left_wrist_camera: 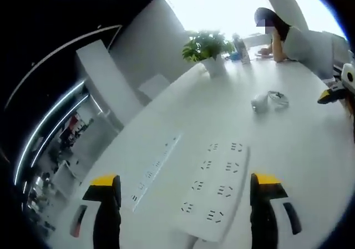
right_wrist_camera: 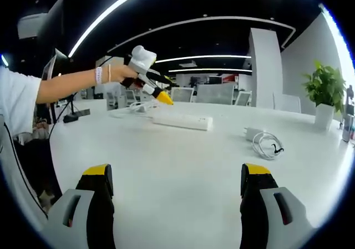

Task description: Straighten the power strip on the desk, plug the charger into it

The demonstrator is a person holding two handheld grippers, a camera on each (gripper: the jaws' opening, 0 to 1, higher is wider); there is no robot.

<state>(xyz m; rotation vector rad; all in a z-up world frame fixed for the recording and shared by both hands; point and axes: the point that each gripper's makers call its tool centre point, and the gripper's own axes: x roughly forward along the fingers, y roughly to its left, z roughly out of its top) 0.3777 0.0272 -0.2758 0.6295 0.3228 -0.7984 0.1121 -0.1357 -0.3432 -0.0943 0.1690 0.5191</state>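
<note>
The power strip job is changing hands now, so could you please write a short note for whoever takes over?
Left gripper: open, empty, hovering over the power strip.
Right gripper: open, empty, above bare desk.
Power strip lies on the desk, nothing plugged into its visible sockets.
Charger with its coiled cable lies apart from the strip, untouched.
Done: nothing evident.
Left: straighten the strip, pick up the charger, plug it in.

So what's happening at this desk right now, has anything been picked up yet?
Nothing is held yet. A person holds the left hand-held gripper open just above the white power strip on the white desk. The right hand-held gripper is open too, over bare desk. The charger with its coiled cable lies untouched, apart from the strip. A potted plant stands farther back.
</note>
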